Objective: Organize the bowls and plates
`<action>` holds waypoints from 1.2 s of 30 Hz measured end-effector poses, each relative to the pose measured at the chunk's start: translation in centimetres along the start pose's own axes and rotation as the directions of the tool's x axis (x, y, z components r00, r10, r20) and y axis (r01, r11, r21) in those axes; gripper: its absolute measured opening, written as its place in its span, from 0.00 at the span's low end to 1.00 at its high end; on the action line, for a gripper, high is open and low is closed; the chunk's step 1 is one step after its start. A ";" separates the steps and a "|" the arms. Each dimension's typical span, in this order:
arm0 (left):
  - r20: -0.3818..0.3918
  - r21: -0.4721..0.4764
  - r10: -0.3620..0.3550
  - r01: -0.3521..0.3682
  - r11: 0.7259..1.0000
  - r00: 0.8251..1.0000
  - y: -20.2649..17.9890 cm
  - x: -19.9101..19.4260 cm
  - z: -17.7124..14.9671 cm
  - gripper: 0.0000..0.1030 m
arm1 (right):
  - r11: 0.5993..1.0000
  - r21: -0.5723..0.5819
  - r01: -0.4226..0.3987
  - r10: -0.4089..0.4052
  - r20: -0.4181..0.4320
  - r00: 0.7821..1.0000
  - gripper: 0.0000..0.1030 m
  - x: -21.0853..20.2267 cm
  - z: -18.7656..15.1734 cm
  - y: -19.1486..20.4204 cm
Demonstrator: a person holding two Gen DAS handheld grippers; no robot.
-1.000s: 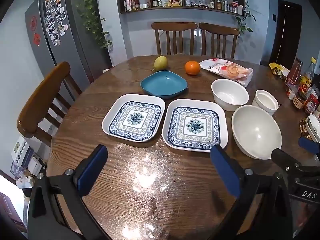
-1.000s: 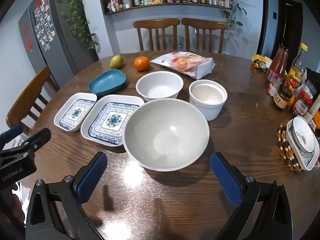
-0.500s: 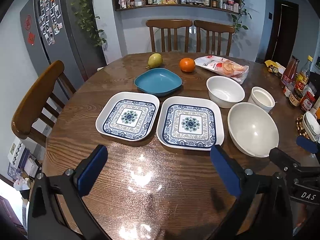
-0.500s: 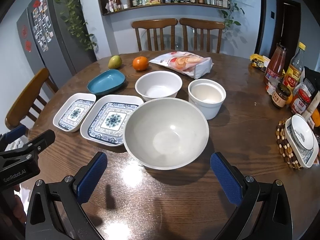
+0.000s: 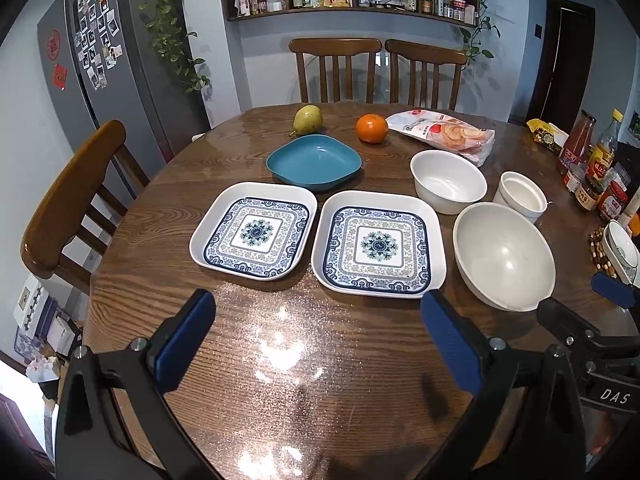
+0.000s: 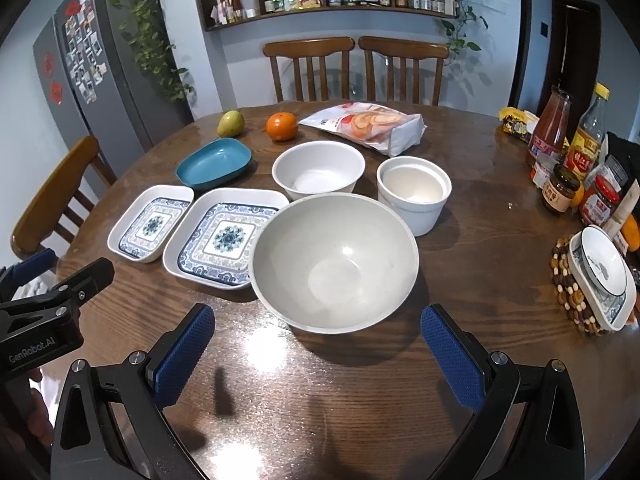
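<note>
Two square blue-patterned plates lie side by side, the left plate [image 5: 254,232] and the right plate [image 5: 378,243]. A teal dish [image 5: 314,161] sits behind them. A big grey-white bowl [image 6: 334,262] stands right of the plates, with a white bowl [image 6: 319,168] and a white ramekin [image 6: 414,192] behind it. My left gripper [image 5: 318,330] is open and empty, short of the plates. My right gripper [image 6: 318,338] is open and empty, just short of the big bowl.
A pear [image 5: 307,119], an orange [image 5: 372,128] and a snack bag [image 5: 442,133] lie at the far side of the round wooden table [image 5: 280,344]. Bottles and jars [image 6: 568,164] and a dish on a beaded mat [image 6: 600,276] crowd the right edge. Chairs stand around.
Both grippers have pulled back and risen slightly, so the dishes look a little farther off. No dish has moved.
</note>
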State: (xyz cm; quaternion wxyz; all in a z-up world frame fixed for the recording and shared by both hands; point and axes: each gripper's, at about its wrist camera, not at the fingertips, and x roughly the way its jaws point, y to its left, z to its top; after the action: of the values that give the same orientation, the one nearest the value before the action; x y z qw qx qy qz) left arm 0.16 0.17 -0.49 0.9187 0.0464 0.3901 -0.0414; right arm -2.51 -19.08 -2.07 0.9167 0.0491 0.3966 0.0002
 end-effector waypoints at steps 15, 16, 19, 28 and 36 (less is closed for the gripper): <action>-0.009 -0.011 -0.005 0.005 1.000 1.000 0.6 0.1 -0.2 0.99 | 1.000 -0.015 -0.002 0.002 -0.006 1.000 1.00 0.2 -0.1 1.1; -0.009 -0.011 -0.006 0.006 1.000 1.000 0.6 0.0 -0.2 0.99 | 1.000 -0.014 -0.003 0.002 -0.006 1.000 1.00 0.2 -0.1 1.1; -0.007 -0.013 -0.008 0.008 1.000 1.000 0.7 0.1 -0.2 0.99 | 1.000 -0.014 -0.002 0.002 -0.006 1.000 1.00 0.2 -0.1 1.1; -0.009 -0.035 -0.049 0.049 0.998 0.999 1.8 0.4 -0.2 0.99 | 1.000 -0.023 -0.009 0.009 -0.006 1.000 1.00 0.3 0.0 2.1; -0.019 -0.055 -0.078 0.076 0.996 0.997 3.1 0.7 -0.5 0.99 | 0.999 -0.040 -0.027 0.027 -0.005 1.000 1.00 0.3 0.1 3.9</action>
State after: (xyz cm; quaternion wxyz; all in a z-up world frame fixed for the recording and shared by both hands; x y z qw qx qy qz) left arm 0.64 3.25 -1.13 0.9131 0.0071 0.4024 -0.0658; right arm -2.11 -15.22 -1.90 0.9165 0.0363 0.3979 0.0206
